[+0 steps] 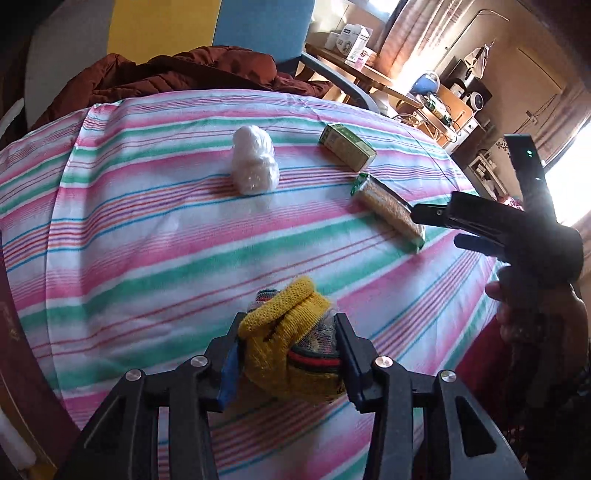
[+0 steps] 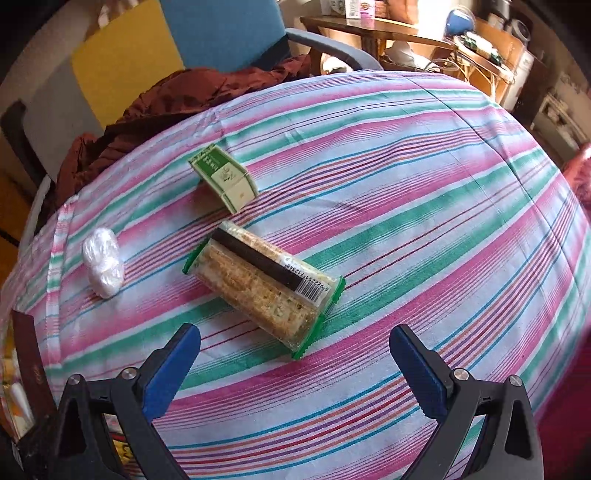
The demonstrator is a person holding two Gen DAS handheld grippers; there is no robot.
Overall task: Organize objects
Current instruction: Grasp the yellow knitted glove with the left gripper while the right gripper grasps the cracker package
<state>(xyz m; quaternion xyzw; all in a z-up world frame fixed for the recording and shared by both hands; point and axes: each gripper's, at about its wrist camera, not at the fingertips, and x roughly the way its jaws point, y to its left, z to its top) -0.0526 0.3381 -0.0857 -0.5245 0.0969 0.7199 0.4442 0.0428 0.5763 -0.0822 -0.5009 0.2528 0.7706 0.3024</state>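
Observation:
My left gripper (image 1: 286, 349) is shut on a yellow knitted bundle (image 1: 291, 339) with red and green stripes, held just above the striped cloth. Farther off lie a white plastic-wrapped lump (image 1: 255, 164), a green and white box (image 1: 347, 146) and a clear packet of crackers (image 1: 389, 210). In the left wrist view, my right gripper (image 1: 439, 227) hovers beside the crackers' near end, held by a hand (image 1: 532, 314). My right gripper (image 2: 295, 347) stands open just short of the cracker packet (image 2: 264, 284), nothing between its blue pads (image 2: 171, 365). Beyond are the box (image 2: 223, 179) and white lump (image 2: 103, 262).
The striped cloth (image 1: 147, 236) covers a table whose edges fall away left and right. A dark red jacket (image 1: 177, 77) is heaped at the far edge before a blue chair (image 2: 229, 33). A cluttered wooden desk (image 1: 373, 74) stands at the back right. A dark board (image 2: 31, 369) sits at left.

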